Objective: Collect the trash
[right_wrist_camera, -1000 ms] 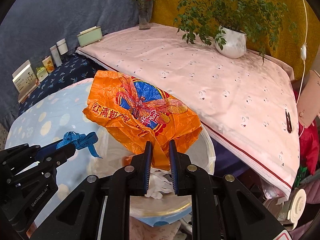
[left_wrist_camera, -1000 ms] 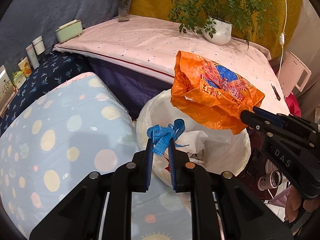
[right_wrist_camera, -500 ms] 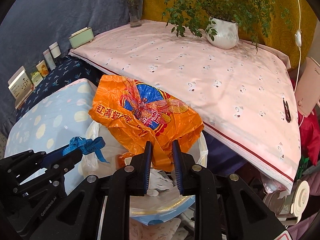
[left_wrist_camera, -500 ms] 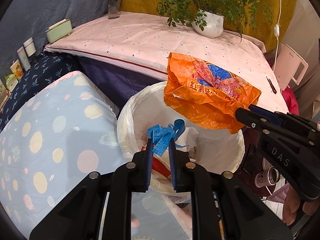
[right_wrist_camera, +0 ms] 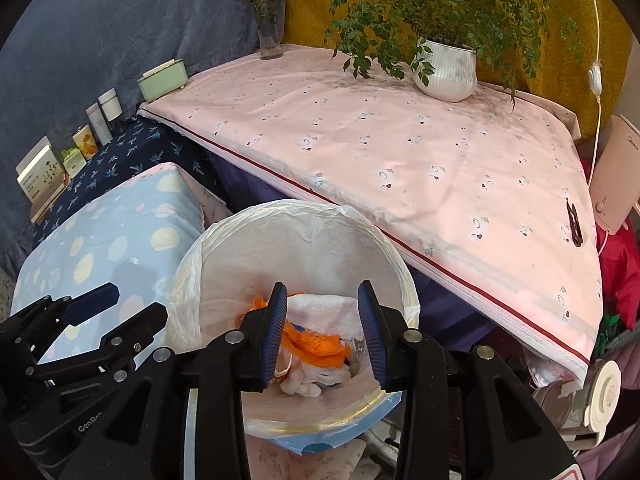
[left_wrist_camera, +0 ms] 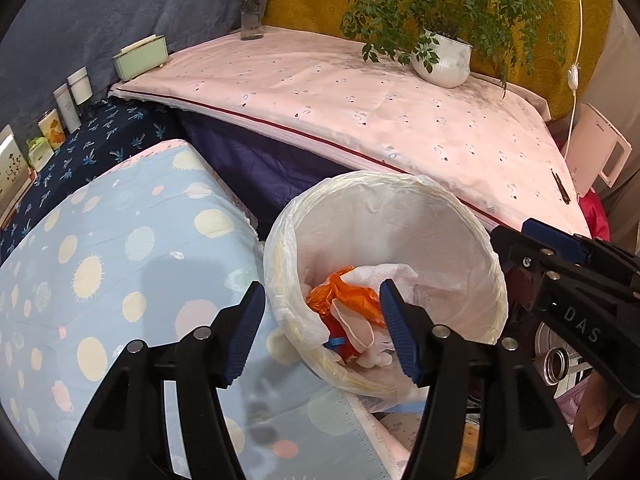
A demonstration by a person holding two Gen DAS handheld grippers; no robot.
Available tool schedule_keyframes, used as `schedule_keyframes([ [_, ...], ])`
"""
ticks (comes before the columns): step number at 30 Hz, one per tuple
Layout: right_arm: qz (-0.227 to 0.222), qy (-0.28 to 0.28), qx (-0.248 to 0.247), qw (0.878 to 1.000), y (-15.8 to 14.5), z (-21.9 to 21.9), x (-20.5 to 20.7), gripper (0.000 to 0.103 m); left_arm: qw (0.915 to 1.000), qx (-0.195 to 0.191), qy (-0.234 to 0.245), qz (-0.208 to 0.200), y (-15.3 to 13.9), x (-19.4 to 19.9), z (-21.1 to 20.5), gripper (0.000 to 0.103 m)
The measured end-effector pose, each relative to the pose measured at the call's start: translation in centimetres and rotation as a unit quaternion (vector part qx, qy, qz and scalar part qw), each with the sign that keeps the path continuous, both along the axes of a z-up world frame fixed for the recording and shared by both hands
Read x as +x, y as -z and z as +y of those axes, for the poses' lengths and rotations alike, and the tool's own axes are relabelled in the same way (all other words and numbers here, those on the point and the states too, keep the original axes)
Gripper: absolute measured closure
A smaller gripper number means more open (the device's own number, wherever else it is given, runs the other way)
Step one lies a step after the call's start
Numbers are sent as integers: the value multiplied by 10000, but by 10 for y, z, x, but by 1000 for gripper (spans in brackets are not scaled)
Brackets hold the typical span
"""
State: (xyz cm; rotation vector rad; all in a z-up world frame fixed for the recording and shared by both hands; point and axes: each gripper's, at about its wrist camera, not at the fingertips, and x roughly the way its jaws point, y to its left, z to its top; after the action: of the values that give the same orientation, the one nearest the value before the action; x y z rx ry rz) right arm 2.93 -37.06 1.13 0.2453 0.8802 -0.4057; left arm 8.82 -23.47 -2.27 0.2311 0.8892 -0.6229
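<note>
The left gripper (left_wrist_camera: pixel 322 328) hovers over the near rim of the round bin lined with a translucent white plastic bag (left_wrist_camera: pixel 472 236), jaws spread wide, holding nothing. The right gripper (right_wrist_camera: pixel 323 330) hangs above the bin's mouth, jaws likewise released. The crumpled orange plastic bag (left_wrist_camera: pixel 344 298) lies inside on white paper towels (left_wrist_camera: pixel 380 274); its long axis cannot be determined.

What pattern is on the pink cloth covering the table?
Small scattered dark motifs on the pink cloth, with a red edge stripe; clearest in the right wrist view.
</note>
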Motion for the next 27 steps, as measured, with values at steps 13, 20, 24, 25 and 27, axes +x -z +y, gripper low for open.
schedule_keyframes([
  [13, -8, -77, -40, 10000, 0, 6, -1, 65, 9999, 67, -71, -36, 1, -1, 8, 46],
  [20, 3, -111, -58, 9999, -1, 8, 1, 64, 9999, 66, -149, -7, 3, 2, 15, 46],
  [24, 3, -148, -51, 9999, 0, 11, 2, 60, 9998, 70, -196, -3, 3, 3, 21, 46],
  [25, 7, -176, -59, 9998, 0, 13, 3, 60, 9998, 68, -209, 2, 4, 4, 22, 46],
  [27, 19, -210, -63, 9998, 0, 16, 4, 60, 9997, 61, -246, 10, 4, 4, 26, 46],
])
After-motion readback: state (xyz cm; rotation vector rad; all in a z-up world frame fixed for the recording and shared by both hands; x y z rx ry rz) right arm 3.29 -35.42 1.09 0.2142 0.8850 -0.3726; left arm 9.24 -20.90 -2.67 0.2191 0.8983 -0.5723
